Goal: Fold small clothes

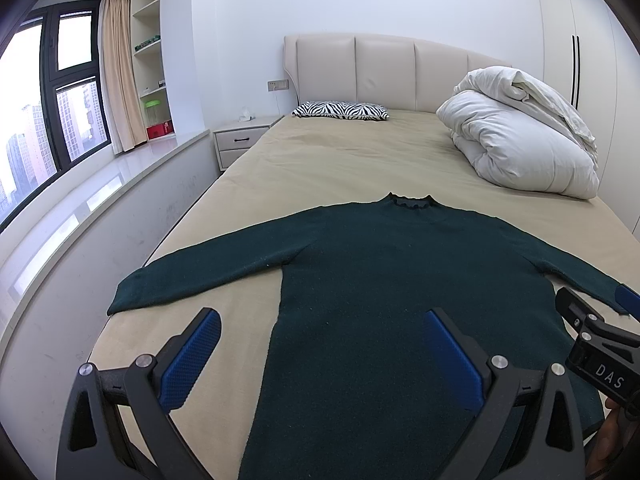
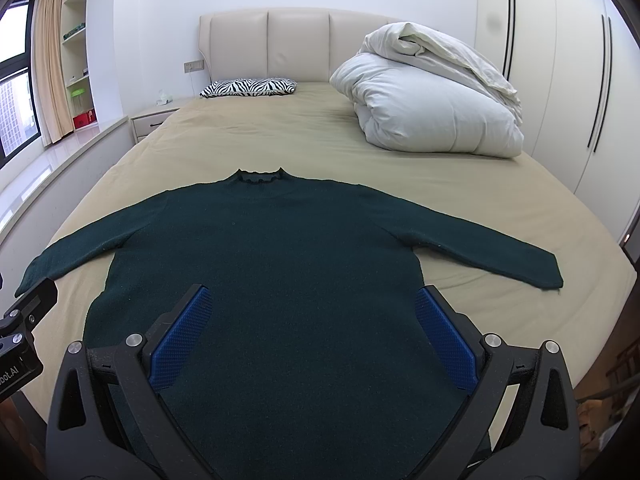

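A dark green long-sleeved sweater (image 1: 384, 256) lies flat on the beige bed sheet (image 1: 328, 160), collar toward the headboard, both sleeves spread out; it also shows in the right wrist view (image 2: 280, 240). My left gripper (image 1: 320, 328) is open and empty, hovering above the sweater's lower left side. My right gripper (image 2: 312, 308) is open and empty above the sweater's lower body. The right gripper's body (image 1: 600, 332) shows at the left view's right edge, near the right sleeve cuff. The left gripper's body (image 2: 24, 320) shows at the right view's left edge.
A rolled white duvet (image 2: 432, 100) lies on the bed's far right. A zebra-print pillow (image 2: 250, 87) sits by the padded headboard (image 2: 272, 44). A nightstand (image 1: 240, 140), window ledge (image 1: 100, 196) and shelves are left of the bed; wardrobes (image 2: 560, 60) stand on the right.
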Tool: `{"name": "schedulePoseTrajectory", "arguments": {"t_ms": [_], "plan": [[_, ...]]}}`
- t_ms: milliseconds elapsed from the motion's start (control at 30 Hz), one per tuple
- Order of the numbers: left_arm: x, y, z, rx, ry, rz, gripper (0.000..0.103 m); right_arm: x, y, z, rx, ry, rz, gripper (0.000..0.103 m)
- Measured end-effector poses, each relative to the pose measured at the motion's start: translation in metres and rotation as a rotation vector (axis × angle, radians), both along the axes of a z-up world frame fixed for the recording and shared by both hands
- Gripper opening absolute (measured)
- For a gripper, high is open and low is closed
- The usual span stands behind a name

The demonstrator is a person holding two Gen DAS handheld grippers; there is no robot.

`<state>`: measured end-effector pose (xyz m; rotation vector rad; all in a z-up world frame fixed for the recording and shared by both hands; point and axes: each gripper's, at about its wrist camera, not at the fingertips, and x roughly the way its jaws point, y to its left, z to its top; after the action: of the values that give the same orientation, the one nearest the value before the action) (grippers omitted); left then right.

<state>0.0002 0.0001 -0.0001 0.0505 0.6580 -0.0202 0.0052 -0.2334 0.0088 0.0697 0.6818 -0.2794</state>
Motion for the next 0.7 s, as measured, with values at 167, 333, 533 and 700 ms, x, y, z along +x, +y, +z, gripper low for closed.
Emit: {"name": "schedulePoseTrajectory", "arguments": {"t_ms": [167, 333, 533, 700], "plan": [[0.0, 0.0, 0.001, -0.002, 0.002, -0.001, 0.103, -0.001, 0.0, -0.001, 0.001, 0.003, 0.0, 0.103], [0.0, 0.002, -0.003, -0.004, 0.008, -0.002, 0.103, 0.001, -0.002, -0.003, 0.007, 0.009, 0.0, 0.103], [0.007, -0.006, -0.012, -0.009, 0.038, -0.002, 0.103, 0.006, -0.008, -0.007, 0.017, 0.022, -0.006, 0.103], [0.007, -0.016, -0.024, 0.036, 0.054, -0.025, 0.103, 0.012, -0.022, -0.015, 0.041, 0.038, -0.016, 0.103]]}}
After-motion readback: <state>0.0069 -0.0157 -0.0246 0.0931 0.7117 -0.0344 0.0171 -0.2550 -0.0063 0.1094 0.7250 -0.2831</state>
